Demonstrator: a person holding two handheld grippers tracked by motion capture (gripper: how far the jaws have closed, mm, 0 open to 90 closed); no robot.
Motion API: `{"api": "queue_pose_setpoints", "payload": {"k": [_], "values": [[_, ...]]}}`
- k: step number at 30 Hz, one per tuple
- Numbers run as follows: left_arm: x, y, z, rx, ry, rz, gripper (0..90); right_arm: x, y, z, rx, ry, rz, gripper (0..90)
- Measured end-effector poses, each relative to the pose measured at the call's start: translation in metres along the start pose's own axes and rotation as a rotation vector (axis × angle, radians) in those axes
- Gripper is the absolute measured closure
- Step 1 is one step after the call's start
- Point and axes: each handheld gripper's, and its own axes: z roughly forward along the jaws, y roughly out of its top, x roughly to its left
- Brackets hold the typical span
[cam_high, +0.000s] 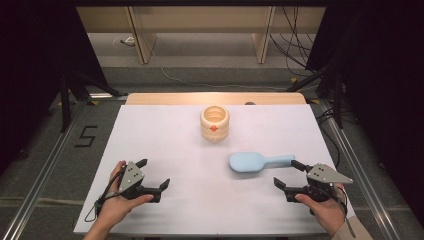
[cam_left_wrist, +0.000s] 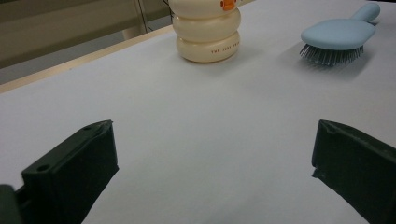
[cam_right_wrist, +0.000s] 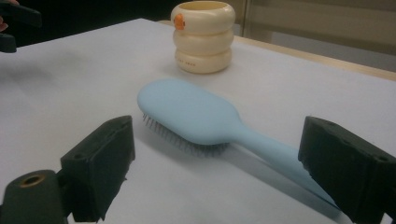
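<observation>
Hairbrush (cam_high: 260, 162): pale blue, lying bristles down on the desk (cam_high: 165, 150), right of centre, handle pointing toward the right edge.
Right gripper (cam_high: 290, 173): jaws standing spread, resting near the desk's front right corner; handle tip lying by the far jaw, nothing pinched.
Left gripper (cam_high: 153, 173): jaws gaping wide and empty, sitting near the front left corner.
Cup (cam_high: 215, 123): cream, ribbed, standing upright toward the far edge, well apart from both grippers.

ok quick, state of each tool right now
left tool: open, holding nothing
right tool: open, holding nothing; hairbrush handle lies by one jaw, not clamped
</observation>
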Motion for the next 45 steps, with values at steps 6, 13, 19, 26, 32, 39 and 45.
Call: {"api": "queue_pose_setpoints", "payload": {"k": [6,13,19,26,32,39,45], "values": [[0.000,0.000,0.001,-0.001,-0.002,0.003,0.0,-0.001,0.000,0.000,0.000,-0.005,-0.001,11.9],[-0.001,0.001,0.001,-0.003,-0.007,0.005,0.0,-0.003,0.001,-0.002,-0.008,-0.025,0.006,12.8],[-0.001,0.001,0.001,-0.005,-0.003,0.003,0.0,-0.004,0.002,-0.002,-0.015,-0.033,0.018,13.2],[0.000,0.001,0.001,-0.009,-0.002,0.003,0.0,-0.004,0.002,-0.003,-0.016,-0.035,0.018,13.3],[0.000,0.001,0.001,-0.008,0.000,0.002,0.0,-0.005,0.002,-0.002,-0.016,-0.037,0.019,13.6],[0.000,0.001,0.001,-0.009,0.002,0.001,0.0,-0.008,0.008,0.000,-0.032,-0.061,0.027,15.7],[0.001,0.001,0.001,-0.008,0.005,-0.002,0.0,-0.015,0.015,0.005,-0.037,-0.107,0.036,24.6]]}}
